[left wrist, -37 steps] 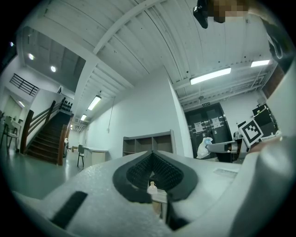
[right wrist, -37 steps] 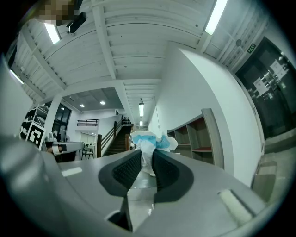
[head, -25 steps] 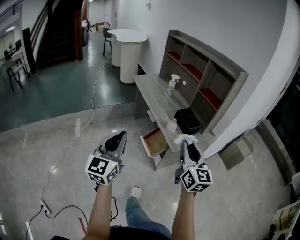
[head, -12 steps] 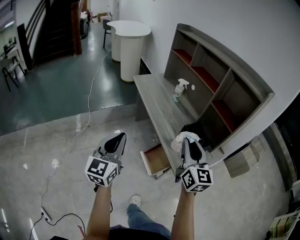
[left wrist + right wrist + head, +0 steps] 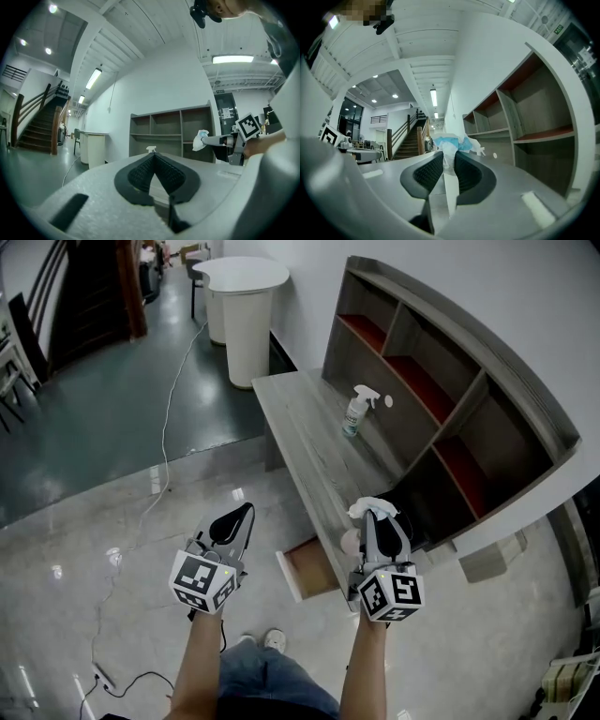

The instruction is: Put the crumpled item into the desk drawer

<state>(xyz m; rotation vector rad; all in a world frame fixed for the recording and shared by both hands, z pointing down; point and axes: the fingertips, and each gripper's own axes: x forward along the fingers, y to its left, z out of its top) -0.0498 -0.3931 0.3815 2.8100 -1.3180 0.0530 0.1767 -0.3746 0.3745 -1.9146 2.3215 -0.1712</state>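
My right gripper (image 5: 373,512) is shut on a crumpled white and pale blue wad (image 5: 371,509), which sticks out past the jaw tips (image 5: 451,144). It hangs above the near end of the grey desk (image 5: 309,432), just right of the open drawer (image 5: 306,568). My left gripper (image 5: 240,513) hovers over the floor to the left of the drawer, with its jaws shut and nothing between them (image 5: 153,159). In the left gripper view the right gripper (image 5: 208,139) and its wad (image 5: 200,139) appear at the right.
A spray bottle (image 5: 355,410) stands on the desk before the shelf unit (image 5: 450,399) with red-lined compartments. A black box (image 5: 411,512) sits behind the right gripper. A white round counter (image 5: 242,306) stands at the desk's far end. A cable (image 5: 155,493) runs across the glossy floor.
The view has moved closer to the desk and over it. Both grippers keep their places in the picture, and the right one still grips the wad, now beside the open drawer.
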